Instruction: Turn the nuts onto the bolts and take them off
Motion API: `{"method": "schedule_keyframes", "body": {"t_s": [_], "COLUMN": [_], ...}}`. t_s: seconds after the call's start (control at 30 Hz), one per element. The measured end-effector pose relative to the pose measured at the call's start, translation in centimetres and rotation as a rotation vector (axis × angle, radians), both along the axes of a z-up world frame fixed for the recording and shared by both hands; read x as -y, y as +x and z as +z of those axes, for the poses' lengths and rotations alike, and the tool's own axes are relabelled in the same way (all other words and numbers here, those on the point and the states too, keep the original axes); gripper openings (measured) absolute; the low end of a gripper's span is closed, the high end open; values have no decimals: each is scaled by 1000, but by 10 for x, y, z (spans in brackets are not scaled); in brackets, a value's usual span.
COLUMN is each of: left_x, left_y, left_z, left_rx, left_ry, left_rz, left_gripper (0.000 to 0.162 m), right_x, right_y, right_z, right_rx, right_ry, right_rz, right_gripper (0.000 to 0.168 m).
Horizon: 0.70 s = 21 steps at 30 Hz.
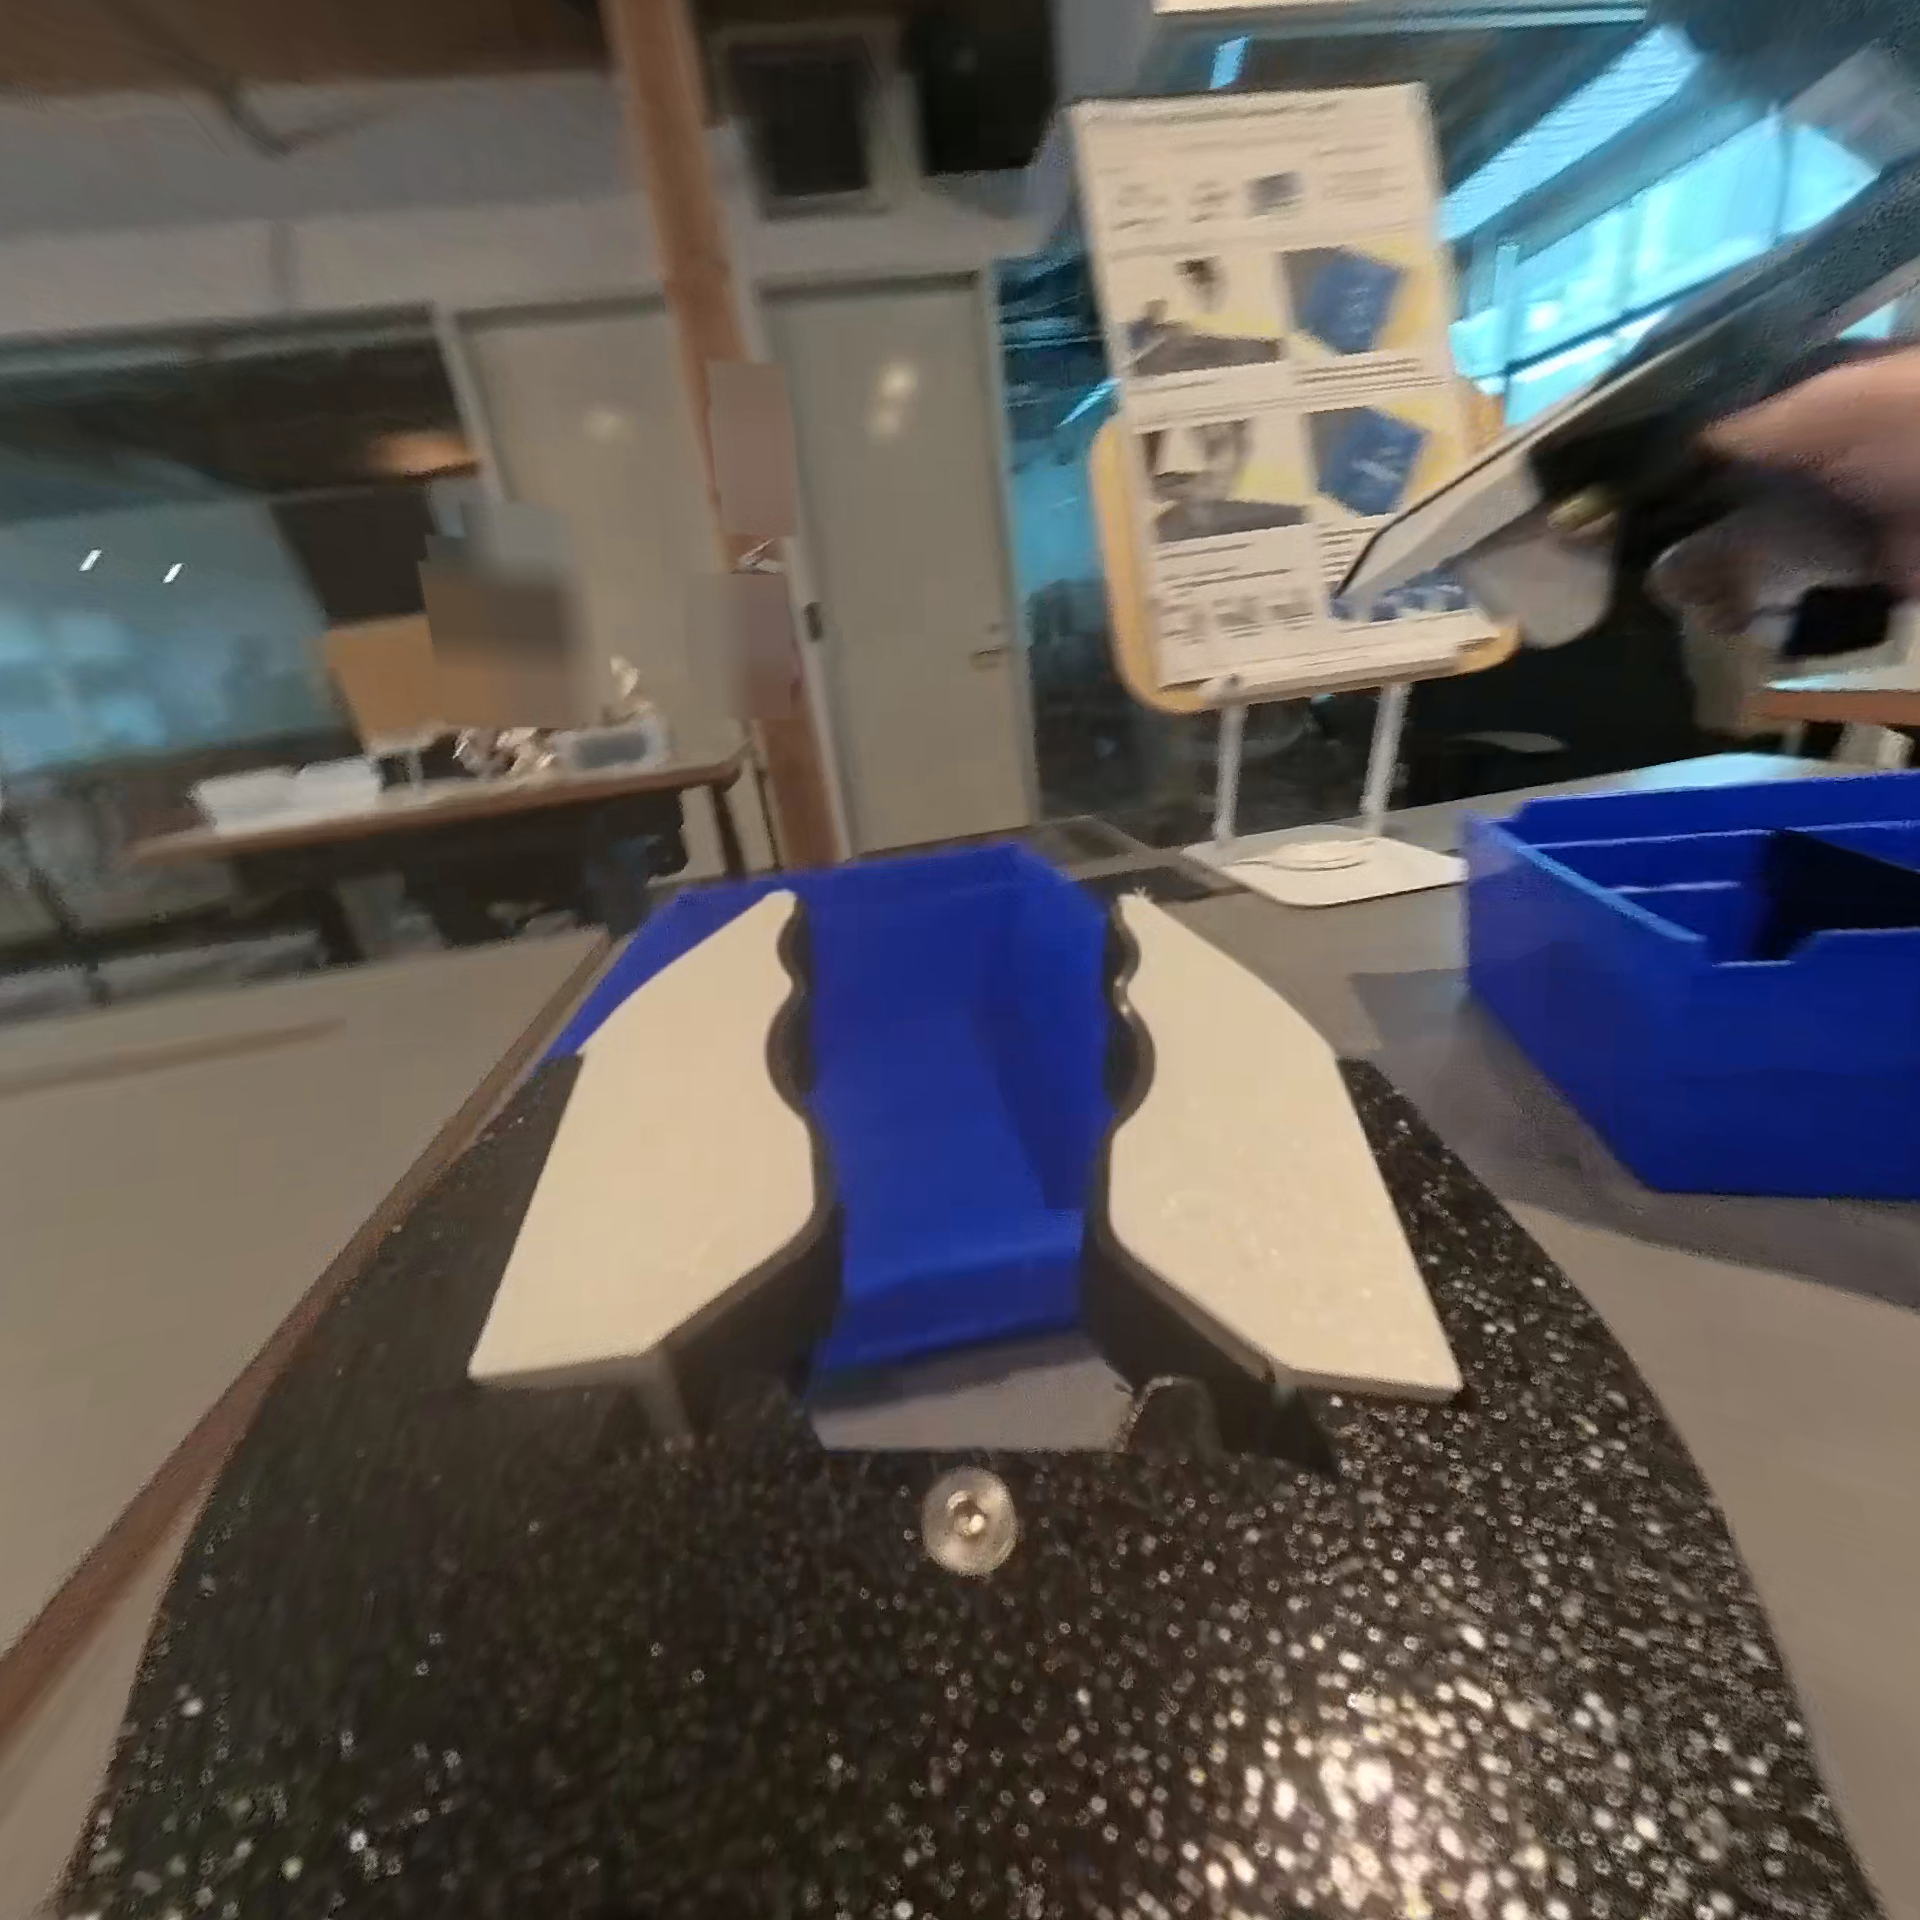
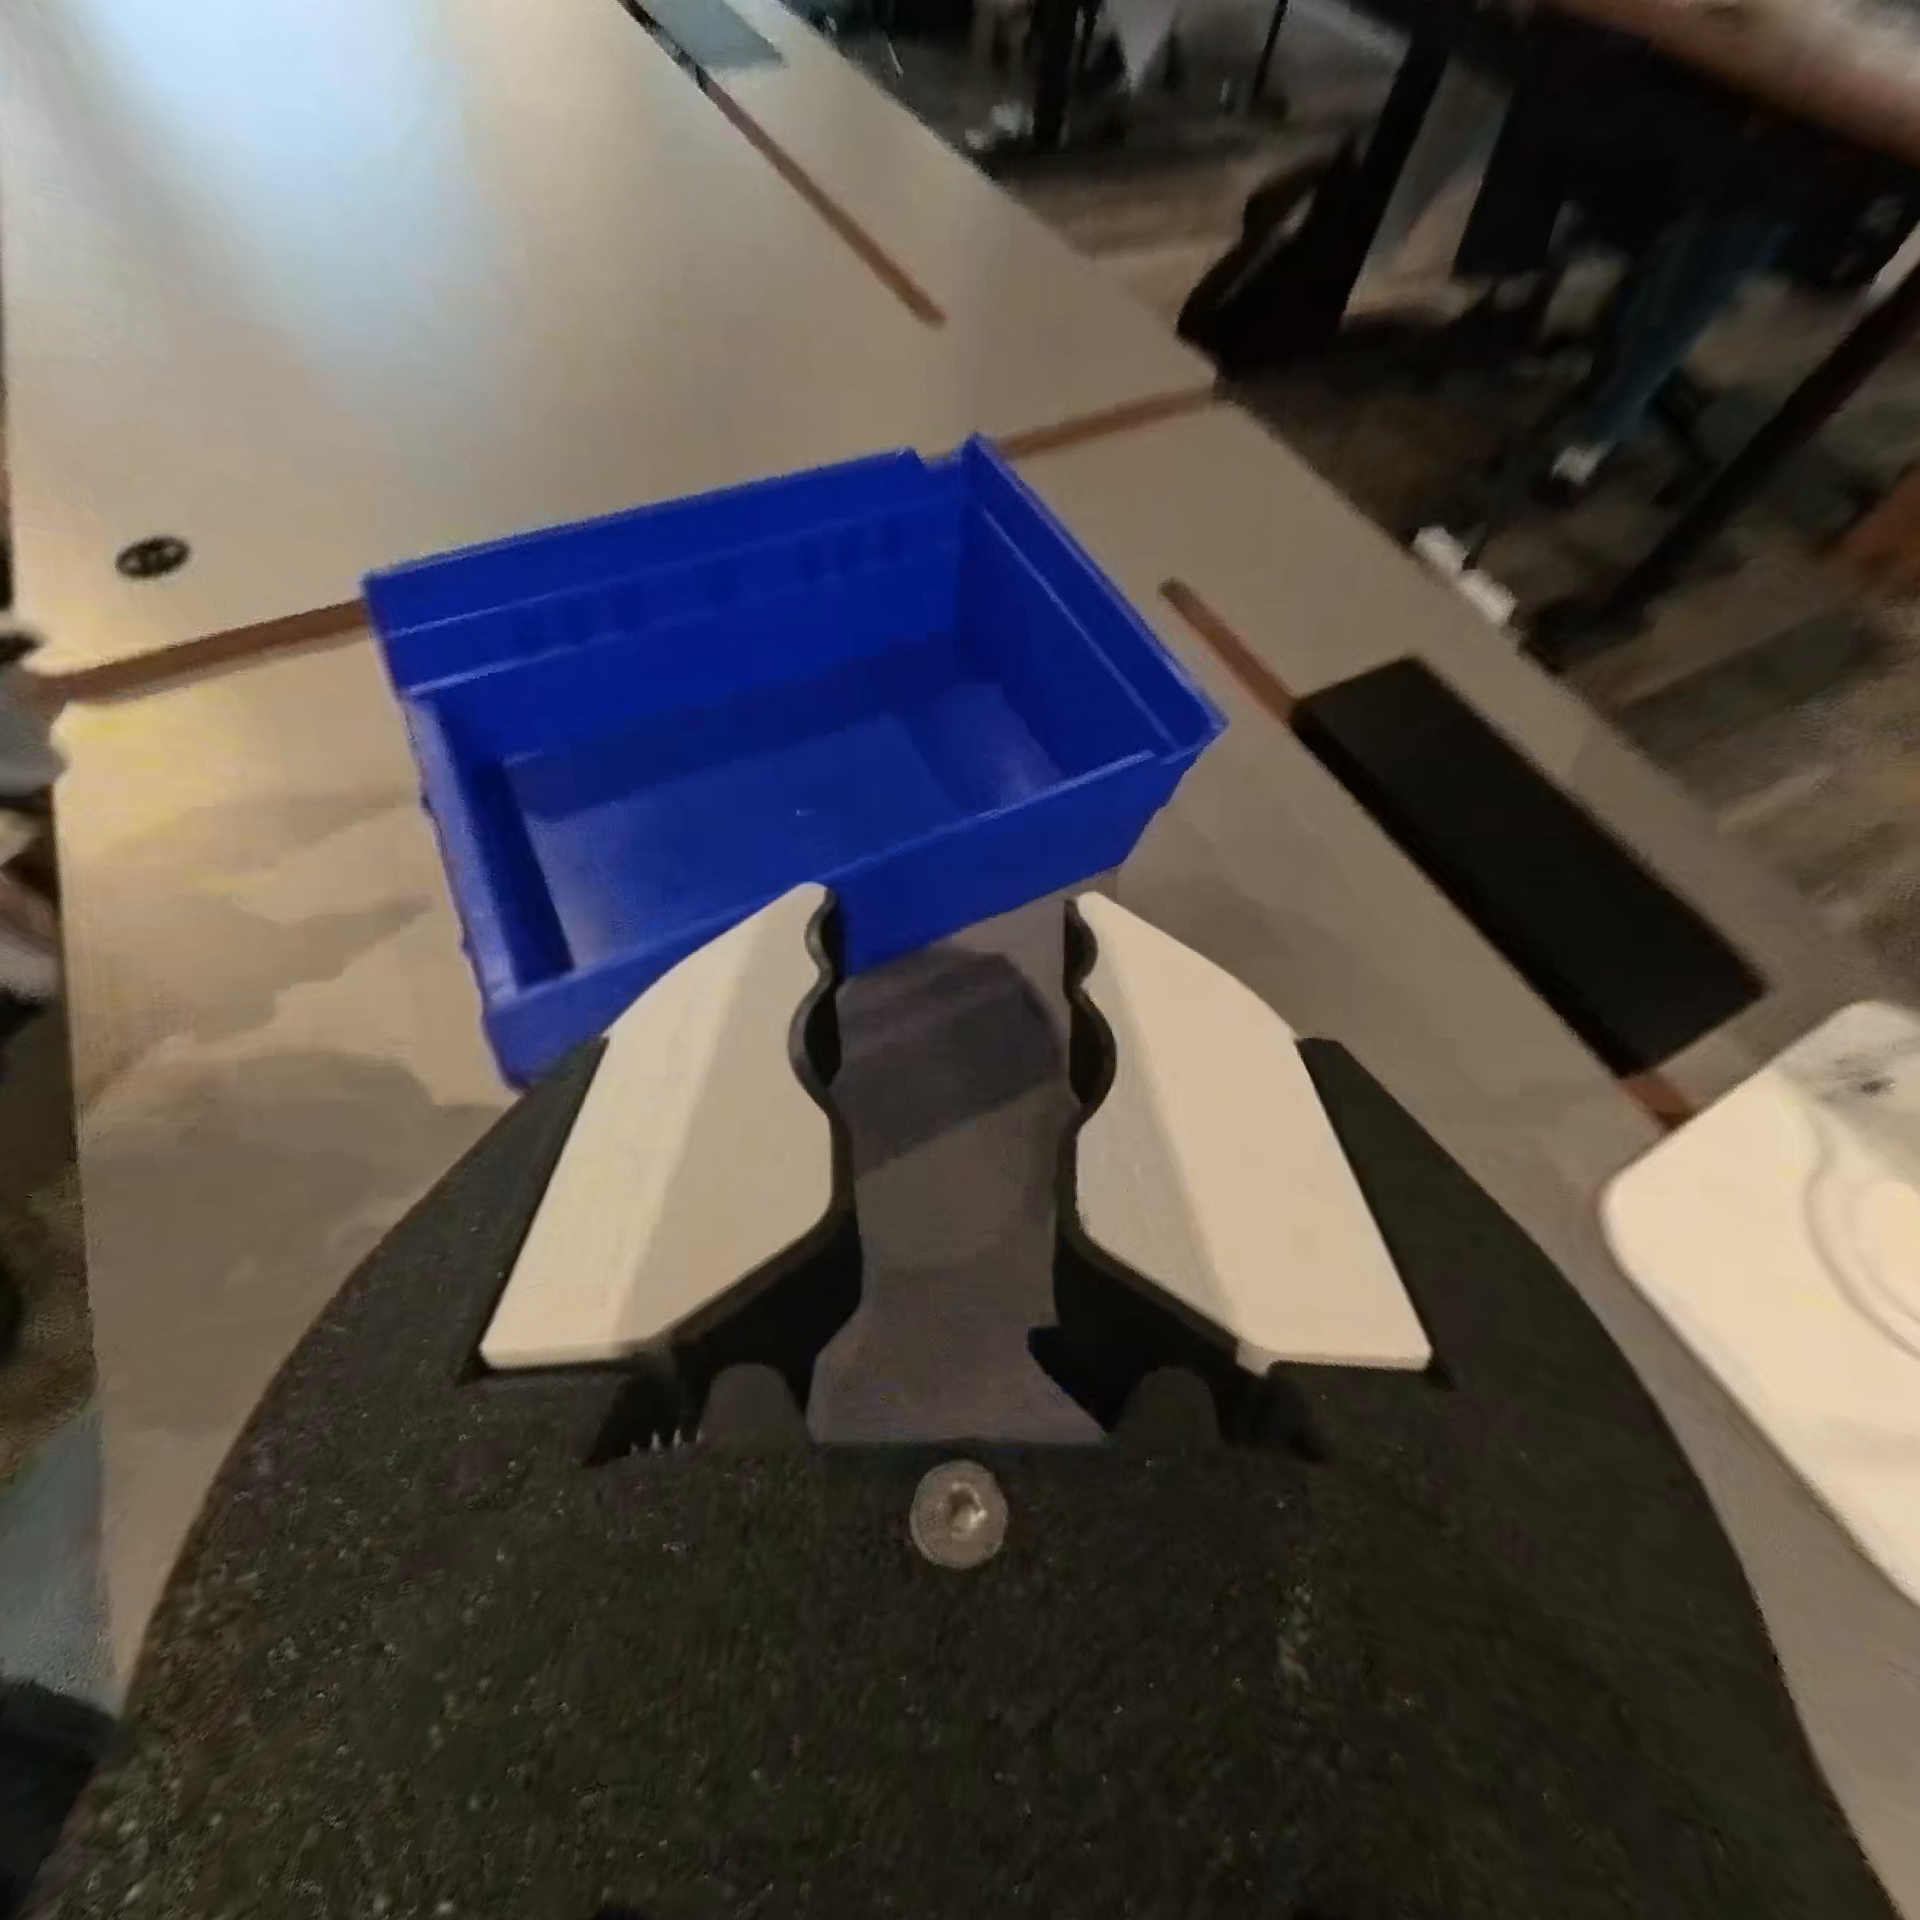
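Observation:
No nuts or bolts show in either view. In the left wrist view my left gripper [image 1: 956, 904] is open, and its fingers reach over a small blue bin [image 1: 935, 1091] that fills the gap and also shows past the left finger. I cannot tell whether they touch it. A larger blue bin with dividers [image 1: 1662, 1060] stands to the right. My right gripper [image 1: 1361, 587], held by a hand, hangs high at the upper right. In the right wrist view the right gripper [image 2: 951, 899] is open and empty above the table, just short of an empty blue bin [image 2: 644, 582].
A poster on a stand [image 1: 1268, 395] with a white base [image 1: 1330, 868] stands behind the bins. That base [image 2: 1787, 1299] and a black strip [image 2: 1507, 852] lie to the right. The table edge [image 1: 312, 1299] runs close on the left.

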State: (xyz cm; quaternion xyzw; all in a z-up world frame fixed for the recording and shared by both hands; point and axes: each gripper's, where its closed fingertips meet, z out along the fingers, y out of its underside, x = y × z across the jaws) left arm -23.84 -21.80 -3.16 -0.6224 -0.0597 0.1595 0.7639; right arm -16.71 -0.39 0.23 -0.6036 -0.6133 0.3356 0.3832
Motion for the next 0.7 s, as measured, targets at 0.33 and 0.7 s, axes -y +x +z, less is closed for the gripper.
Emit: {"method": "schedule_keyframes", "body": {"t_s": [0.33, 0.7], "left_x": [40, 16], "left_y": [-44, -35], "left_z": [0, -10], "left_rx": [78, 27], "left_ry": [68, -13], "left_rz": [63, 53], "left_gripper": [54, 53], "right_x": [-31, -18], "right_y": [-93, -111], "right_z": [-83, -126], "right_rx": [305, 586], "right_ry": [-402, -241], "right_rz": [-240, -325], "right_gripper": [57, 54]}}
